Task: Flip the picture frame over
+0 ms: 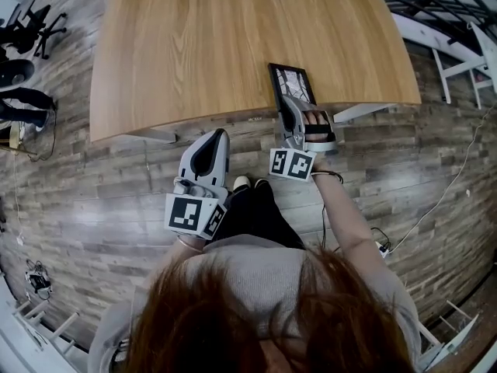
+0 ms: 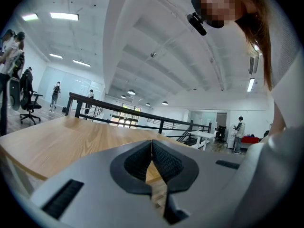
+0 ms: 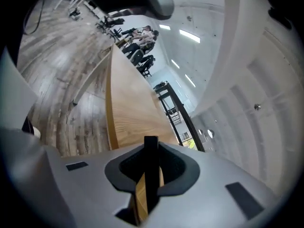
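At the table's near edge, the right gripper clamped the frame by its rim. Stiff, light and likely glass-faced, it suited an edge grip. The left gripper sat closed, empty.

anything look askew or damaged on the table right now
Nothing spilled or damaged. The picture frame is at the table's near edge, slightly askew to it, picture side up, clamped edge-on in the right gripper. The left gripper is shut and empty, short of the table.
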`<action>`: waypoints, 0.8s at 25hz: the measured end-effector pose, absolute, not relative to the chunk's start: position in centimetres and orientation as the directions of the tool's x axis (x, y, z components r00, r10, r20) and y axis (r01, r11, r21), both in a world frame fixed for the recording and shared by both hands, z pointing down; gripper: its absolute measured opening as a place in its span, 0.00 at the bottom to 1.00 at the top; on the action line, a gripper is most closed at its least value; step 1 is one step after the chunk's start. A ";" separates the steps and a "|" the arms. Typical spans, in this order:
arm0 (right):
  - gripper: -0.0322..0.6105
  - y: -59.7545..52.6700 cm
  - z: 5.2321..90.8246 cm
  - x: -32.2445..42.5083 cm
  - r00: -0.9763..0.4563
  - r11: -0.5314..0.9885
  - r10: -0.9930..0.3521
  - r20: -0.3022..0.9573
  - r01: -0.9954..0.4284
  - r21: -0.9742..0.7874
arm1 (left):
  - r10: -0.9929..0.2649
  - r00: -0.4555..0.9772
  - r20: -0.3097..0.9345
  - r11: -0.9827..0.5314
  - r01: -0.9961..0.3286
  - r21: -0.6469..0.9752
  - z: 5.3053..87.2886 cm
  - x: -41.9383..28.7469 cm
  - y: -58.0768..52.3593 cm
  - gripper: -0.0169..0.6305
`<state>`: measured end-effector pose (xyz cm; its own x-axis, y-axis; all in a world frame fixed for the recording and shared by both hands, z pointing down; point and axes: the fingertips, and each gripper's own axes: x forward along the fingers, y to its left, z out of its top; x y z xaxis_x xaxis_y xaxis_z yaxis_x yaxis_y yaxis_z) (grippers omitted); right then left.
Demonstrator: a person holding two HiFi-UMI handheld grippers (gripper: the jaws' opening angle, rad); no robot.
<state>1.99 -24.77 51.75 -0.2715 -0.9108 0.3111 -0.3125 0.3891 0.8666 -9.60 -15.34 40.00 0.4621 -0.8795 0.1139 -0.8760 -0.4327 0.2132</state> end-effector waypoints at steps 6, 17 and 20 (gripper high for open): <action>0.16 -24.3 54.1 1.2 -0.279 0.420 -0.890 0.361 -0.194 0.887 | -0.879 0.460 0.124 -0.426 -0.876 0.225 40.4 -9.5 -15.5 0.04; 0.17 -24.0 57.7 1.8 -0.330 0.425 -0.874 0.357 -0.162 0.891 | -0.872 0.469 0.140 -0.434 -0.874 0.220 40.7 -8.6 -15.6 0.04; 0.17 -24.1 58.0 1.9 -0.347 0.420 -0.872 0.346 -0.166 0.892 | -0.872 0.468 0.143 -0.433 -0.874 0.219 40.8 -8.6 -15.5 0.04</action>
